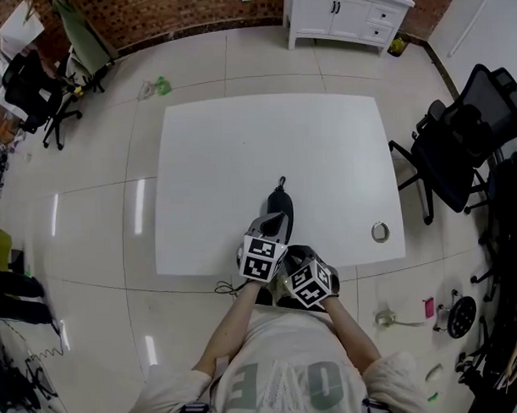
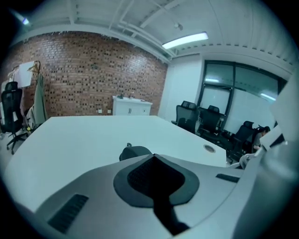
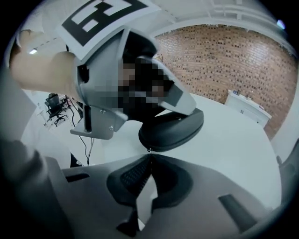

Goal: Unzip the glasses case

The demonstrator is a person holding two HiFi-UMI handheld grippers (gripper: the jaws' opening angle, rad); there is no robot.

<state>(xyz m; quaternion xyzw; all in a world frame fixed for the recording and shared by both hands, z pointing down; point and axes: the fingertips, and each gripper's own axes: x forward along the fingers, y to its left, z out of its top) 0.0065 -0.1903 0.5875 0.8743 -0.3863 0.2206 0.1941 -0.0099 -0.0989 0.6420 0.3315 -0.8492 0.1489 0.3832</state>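
Note:
A black glasses case (image 1: 280,205) lies near the front of the white table (image 1: 240,160), with a small loop at its far end. My left gripper (image 1: 274,223) reaches over the case's near half. In the left gripper view its jaws (image 2: 154,158) look shut with nothing between the pads, and the case (image 2: 134,151) shows just past the tips. In the right gripper view the case (image 3: 175,130) sits right in front of my right gripper (image 3: 150,156), whose tips are shut on the thin zipper pull (image 3: 149,150) at the case's near edge.
A small metal ring (image 1: 380,232) lies near the table's front right corner. Black office chairs (image 1: 459,143) stand to the right, a white cabinet (image 1: 345,12) at the back wall. The person stands at the table's front edge, and a cable (image 1: 223,287) lies on the floor there.

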